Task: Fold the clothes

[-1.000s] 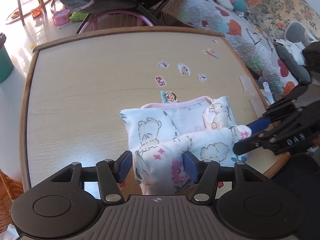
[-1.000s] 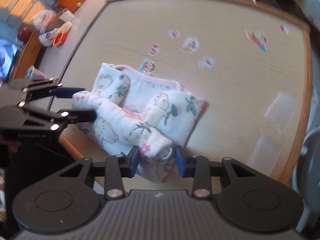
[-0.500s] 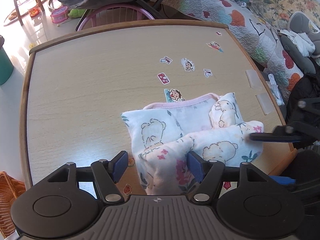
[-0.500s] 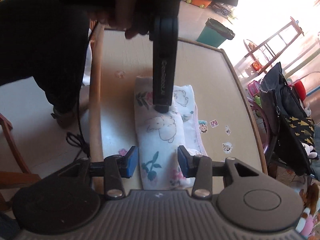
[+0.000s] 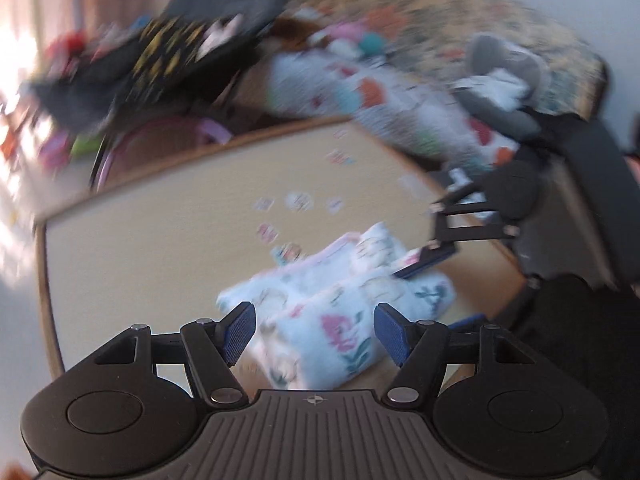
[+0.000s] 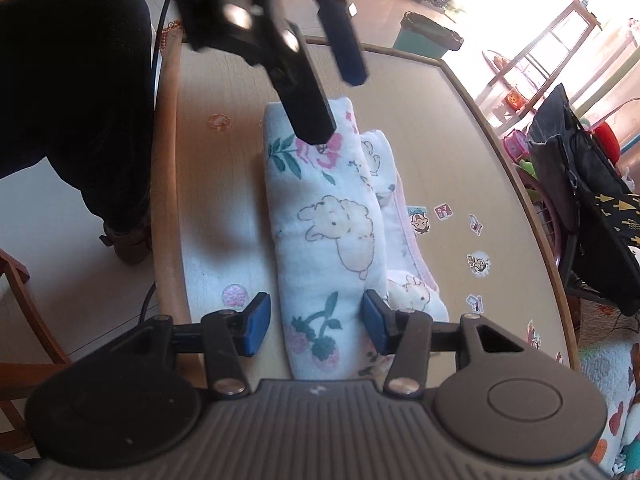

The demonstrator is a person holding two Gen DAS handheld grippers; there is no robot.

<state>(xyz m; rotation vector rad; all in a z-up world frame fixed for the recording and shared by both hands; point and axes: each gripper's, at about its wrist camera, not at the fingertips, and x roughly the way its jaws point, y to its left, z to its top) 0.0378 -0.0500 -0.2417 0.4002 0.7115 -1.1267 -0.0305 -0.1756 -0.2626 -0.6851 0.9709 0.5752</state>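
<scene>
Wooden table, folded garment lengthwise toward viewer

The left wrist view is smeared with blur all over, worst at the top. The right wrist view is sharp. Bright sun pours in at its top right and washes it white. The desk bends at its edges.

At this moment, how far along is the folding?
Mostly done: the printed garment lies folded in a compact bundle on the table. In hand: nothing. The left gripper and right gripper both straddle it, pads clear of the cloth, the right jaws just opening. Left: any last tidying.
</scene>
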